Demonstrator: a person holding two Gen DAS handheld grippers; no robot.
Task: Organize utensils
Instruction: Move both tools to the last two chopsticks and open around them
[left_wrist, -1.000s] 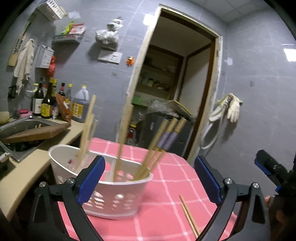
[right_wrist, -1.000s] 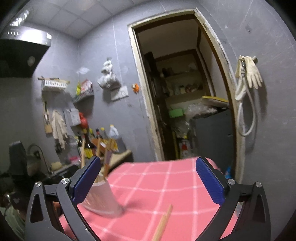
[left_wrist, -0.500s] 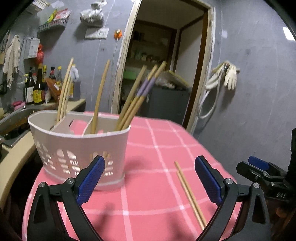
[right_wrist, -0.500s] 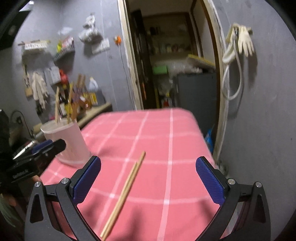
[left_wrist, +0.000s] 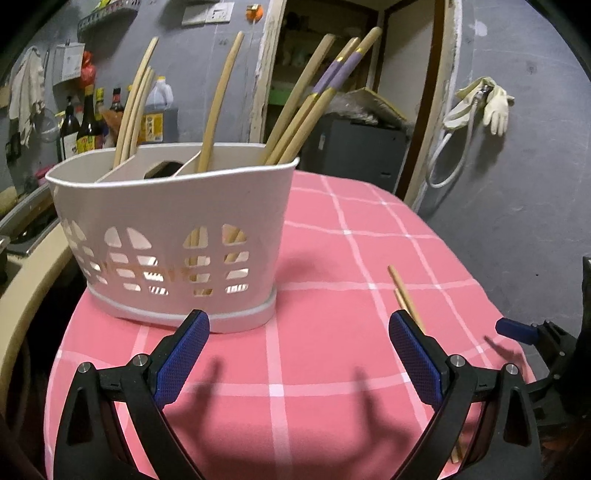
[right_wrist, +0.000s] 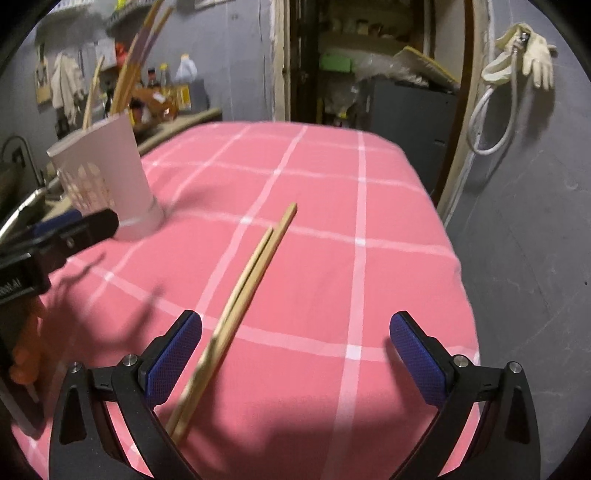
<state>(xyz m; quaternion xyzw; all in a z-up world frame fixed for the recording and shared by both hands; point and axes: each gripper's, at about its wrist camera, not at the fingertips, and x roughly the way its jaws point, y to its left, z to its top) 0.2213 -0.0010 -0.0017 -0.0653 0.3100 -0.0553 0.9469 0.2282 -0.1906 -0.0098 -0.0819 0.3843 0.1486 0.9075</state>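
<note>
A white perforated utensil basket (left_wrist: 173, 236) stands on the pink checked tablecloth (left_wrist: 332, 369) and holds several wooden chopsticks (left_wrist: 295, 110), two with purple bands. It also shows at the left in the right wrist view (right_wrist: 107, 181). A loose pair of wooden chopsticks (right_wrist: 243, 291) lies on the cloth, its near end between my right gripper's fingers, nearer the left finger. In the left wrist view the pair (left_wrist: 404, 299) lies behind the right finger. My left gripper (left_wrist: 299, 354) is open and empty just in front of the basket. My right gripper (right_wrist: 295, 354) is open and empty.
A counter with a sink (left_wrist: 22, 236) and bottles (left_wrist: 85, 125) lies left of the table. An open doorway (right_wrist: 369, 66) with a dark cabinet is behind the table. Gloves and a hose (right_wrist: 524, 62) hang on the right wall. The table edge drops off at right.
Both grippers have tilted down and lowered toward the table. The basket now looms closer to my left gripper, and the loose chopsticks now reach between my right gripper's fingers.
</note>
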